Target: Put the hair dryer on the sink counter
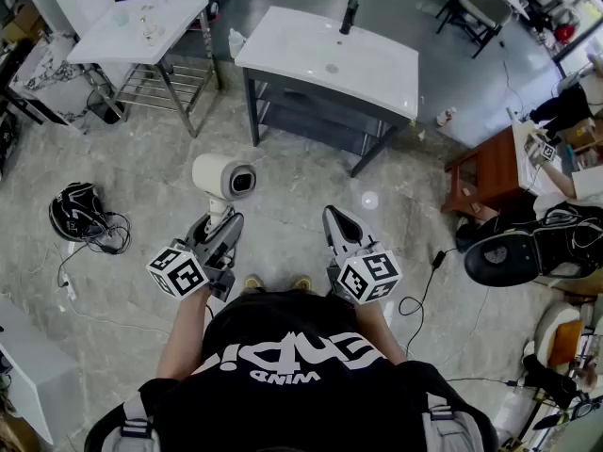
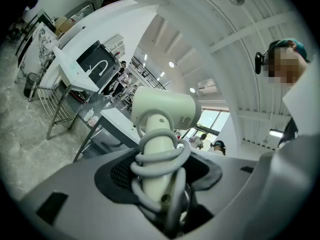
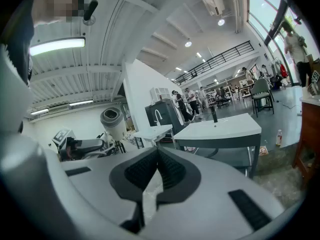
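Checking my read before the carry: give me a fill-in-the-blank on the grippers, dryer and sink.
The left gripper is shut on the dryer, gripping it by its ____.
The right gripper has its jaws ____, with nothing between them.
On the sink counter ahead stands a black ____.
Missing words: handle; shut; faucet.

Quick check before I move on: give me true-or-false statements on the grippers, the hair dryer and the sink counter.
1. The left gripper grips the hair dryer by its handle. True.
2. The right gripper holds a bottle. False: its jaws are together on nothing.
3. The cord is coiled round the handle. True.
4. The sink counter has a black faucet. True.
5. The hair dryer lies on that counter. False: it is held over the floor, short of it.
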`<state>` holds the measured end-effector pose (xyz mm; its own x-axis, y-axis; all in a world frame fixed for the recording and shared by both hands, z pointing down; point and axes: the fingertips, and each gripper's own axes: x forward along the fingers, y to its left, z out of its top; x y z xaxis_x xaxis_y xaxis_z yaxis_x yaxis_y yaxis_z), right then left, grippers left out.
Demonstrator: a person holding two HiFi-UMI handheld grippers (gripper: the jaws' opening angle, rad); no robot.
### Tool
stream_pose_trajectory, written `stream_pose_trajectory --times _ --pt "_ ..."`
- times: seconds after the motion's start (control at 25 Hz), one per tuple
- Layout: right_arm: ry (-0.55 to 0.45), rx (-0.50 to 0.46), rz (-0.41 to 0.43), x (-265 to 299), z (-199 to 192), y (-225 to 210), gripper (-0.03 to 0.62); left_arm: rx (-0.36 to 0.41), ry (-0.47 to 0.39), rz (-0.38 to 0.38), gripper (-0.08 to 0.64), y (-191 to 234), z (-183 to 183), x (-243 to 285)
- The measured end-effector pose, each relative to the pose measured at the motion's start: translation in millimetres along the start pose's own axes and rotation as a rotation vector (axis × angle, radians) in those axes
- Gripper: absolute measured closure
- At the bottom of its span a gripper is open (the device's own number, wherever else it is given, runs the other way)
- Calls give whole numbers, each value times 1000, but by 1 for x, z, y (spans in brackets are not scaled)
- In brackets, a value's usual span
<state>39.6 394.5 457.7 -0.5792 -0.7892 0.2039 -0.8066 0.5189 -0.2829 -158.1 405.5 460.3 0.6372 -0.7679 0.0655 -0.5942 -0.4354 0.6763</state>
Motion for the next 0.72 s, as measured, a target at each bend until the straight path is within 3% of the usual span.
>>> stream_pose_trajectory --times 0.72 --pt "-40 -5 -17 3 0 36 574 12 23 -27 293 15 11 -23"
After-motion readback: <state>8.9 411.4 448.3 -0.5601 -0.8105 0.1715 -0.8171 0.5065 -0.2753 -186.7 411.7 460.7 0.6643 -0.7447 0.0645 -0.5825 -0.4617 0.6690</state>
